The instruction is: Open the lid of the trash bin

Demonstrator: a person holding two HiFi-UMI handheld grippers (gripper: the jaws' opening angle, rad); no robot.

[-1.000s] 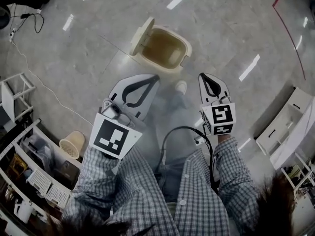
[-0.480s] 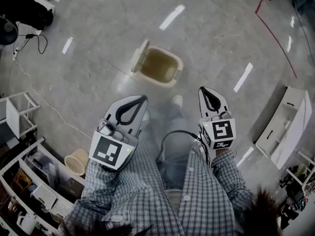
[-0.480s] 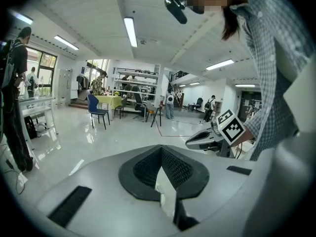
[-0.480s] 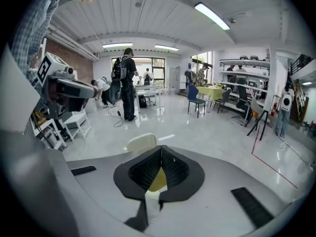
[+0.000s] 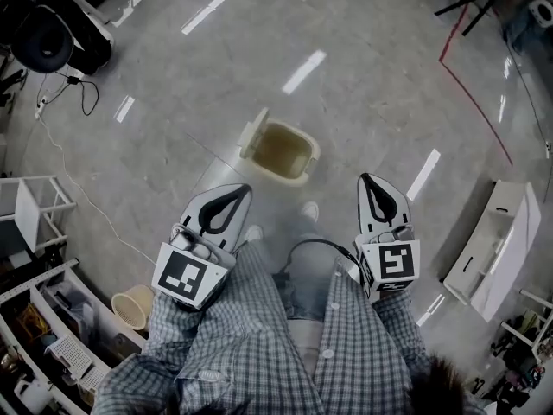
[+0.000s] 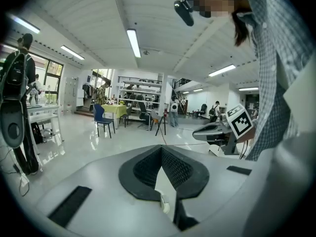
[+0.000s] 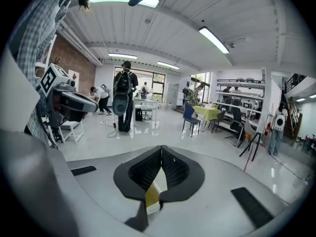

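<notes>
bin further off — lid open

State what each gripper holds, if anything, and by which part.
Nothing is held. The left gripper and right gripper each have their jaws closed on nothing, apart from the trash bin on the floor, whose lid stands open.

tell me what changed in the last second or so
The person has straightened up and backed off. The bin now looks smaller and lies farther from the left gripper and the right gripper, which have drawn back toward the body. Nothing was taken hold of or let go. Unchanged: the lid stands open, and both grippers' jaws are shut and empty.
</notes>
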